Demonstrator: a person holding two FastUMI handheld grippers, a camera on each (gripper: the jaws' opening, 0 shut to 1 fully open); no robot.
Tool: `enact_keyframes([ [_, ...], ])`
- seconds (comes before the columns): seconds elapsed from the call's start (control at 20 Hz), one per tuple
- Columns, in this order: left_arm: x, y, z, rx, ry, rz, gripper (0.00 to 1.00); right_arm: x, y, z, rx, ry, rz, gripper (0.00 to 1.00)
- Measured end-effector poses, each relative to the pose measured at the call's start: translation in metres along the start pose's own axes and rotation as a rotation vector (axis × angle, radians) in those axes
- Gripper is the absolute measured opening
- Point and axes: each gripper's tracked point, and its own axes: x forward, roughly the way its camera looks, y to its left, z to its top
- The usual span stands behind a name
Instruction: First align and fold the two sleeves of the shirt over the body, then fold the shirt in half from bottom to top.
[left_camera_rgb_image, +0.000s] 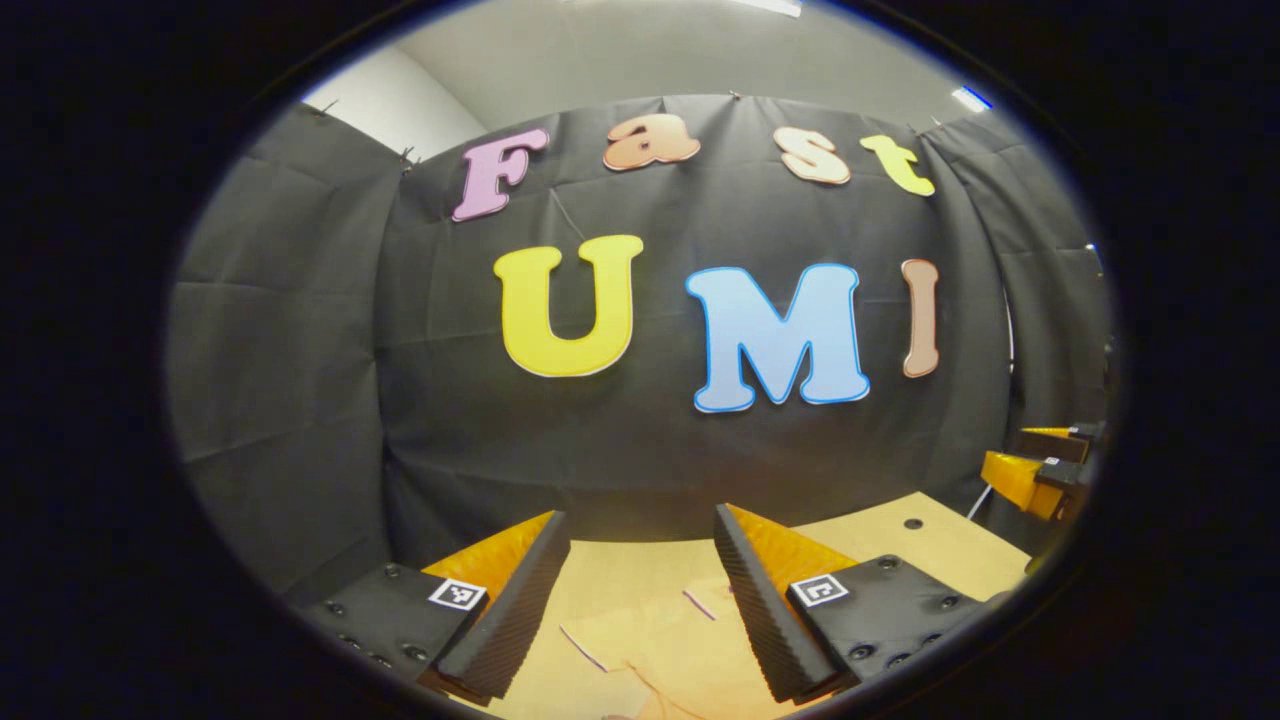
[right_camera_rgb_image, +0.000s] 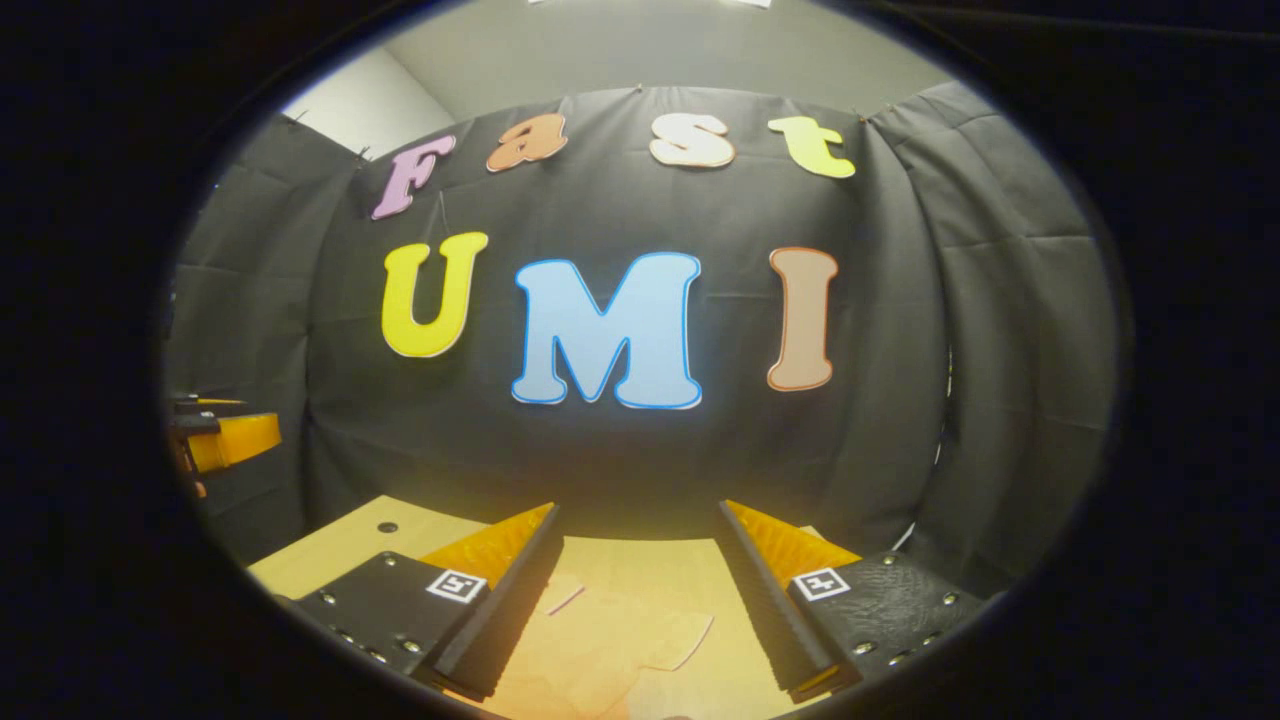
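A pale tan shirt (left_camera_rgb_image: 650, 650) lies flat on the wooden table (left_camera_rgb_image: 940, 550), below and between the fingers in the left gripper view; its edges and a sleeve outline show faintly. My left gripper (left_camera_rgb_image: 640, 545) hangs above it, open, nothing between its fingers. In the right gripper view the same shirt (right_camera_rgb_image: 610, 640) lies on the table (right_camera_rgb_image: 330, 545) under my right gripper (right_camera_rgb_image: 640, 535), which is also open and holds nothing. The right gripper (left_camera_rgb_image: 1045, 465) shows at the right edge of the left gripper view, and the left gripper (right_camera_rgb_image: 215, 435) at the left edge of the right gripper view.
The black cloth wall (left_camera_rgb_image: 650, 440) stands close behind the table's far edge. A small dark hole (left_camera_rgb_image: 912, 523) marks the tabletop near its far right corner, seen as the hole (right_camera_rgb_image: 387, 526) near the far left in the right gripper view.
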Motion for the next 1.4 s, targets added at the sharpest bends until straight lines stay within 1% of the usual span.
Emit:
enact_keyframes([
  [0.25,0.021,-0.008,-0.015,0.006,0.029,-0.014,0.94,0.033,0.007,-0.033,-0.007,0.074,0.027,0.96],
  [0.45,0.037,-0.021,-0.032,0.015,0.058,-0.041,0.94,0.065,0.006,-0.068,-0.013,0.138,0.038,0.96],
  [0.75,0.067,-0.033,-0.042,0.030,0.077,-0.067,0.94,0.115,-0.002,-0.137,-0.028,0.262,0.032,0.96],
  [1.05,0.096,-0.036,-0.055,0.048,0.102,-0.074,0.94,0.157,0.008,-0.204,-0.040,0.406,0.059,0.96],
  [1.25,0.106,-0.033,-0.068,0.031,0.129,-0.069,0.94,0.170,0.007,-0.254,-0.033,0.495,0.035,0.96],
  [1.4,0.105,-0.025,-0.071,0.020,0.138,-0.058,0.94,0.168,-0.006,-0.287,-0.014,0.558,-0.006,0.96],
])
